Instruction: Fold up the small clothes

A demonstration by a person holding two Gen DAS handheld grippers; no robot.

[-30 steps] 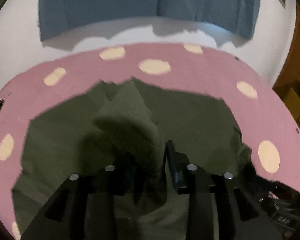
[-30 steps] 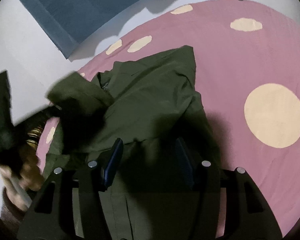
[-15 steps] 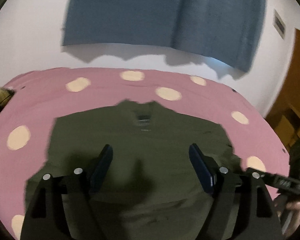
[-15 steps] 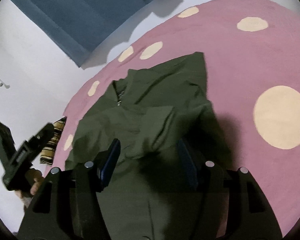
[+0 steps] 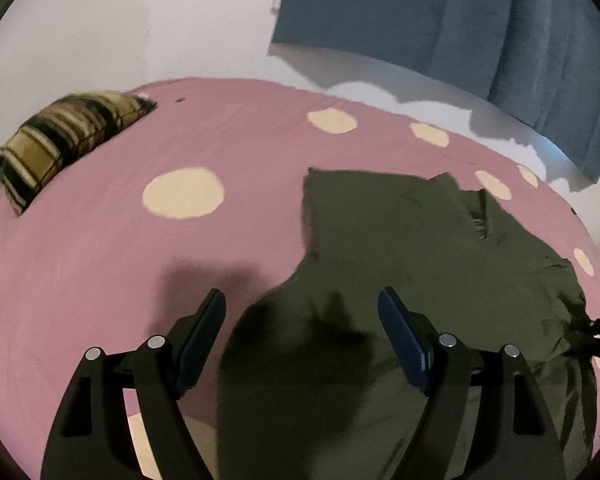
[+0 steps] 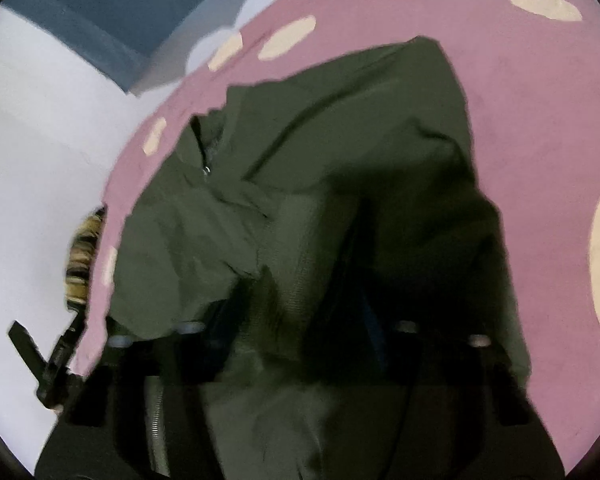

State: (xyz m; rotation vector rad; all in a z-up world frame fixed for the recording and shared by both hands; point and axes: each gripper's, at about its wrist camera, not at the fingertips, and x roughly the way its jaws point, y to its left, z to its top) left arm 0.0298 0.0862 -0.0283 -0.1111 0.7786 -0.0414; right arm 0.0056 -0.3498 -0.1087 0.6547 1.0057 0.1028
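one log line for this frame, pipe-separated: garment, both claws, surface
garment: olive jacket flat on pink spotted sheet | left claw: open, empty, over jacket edge | right claw: closing on jacket fabric

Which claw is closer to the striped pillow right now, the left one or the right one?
Left. The left claw hangs open over the green garment's near edge, the striped pillow off to its far left. The right claw, closing in the garment's folds, sits on the far side.

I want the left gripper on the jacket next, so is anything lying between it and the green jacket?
Nothing visible does. The left gripper hovers open right over the green jacket, with only bare pink bedsheet alongside. The striped pillow lies far off.
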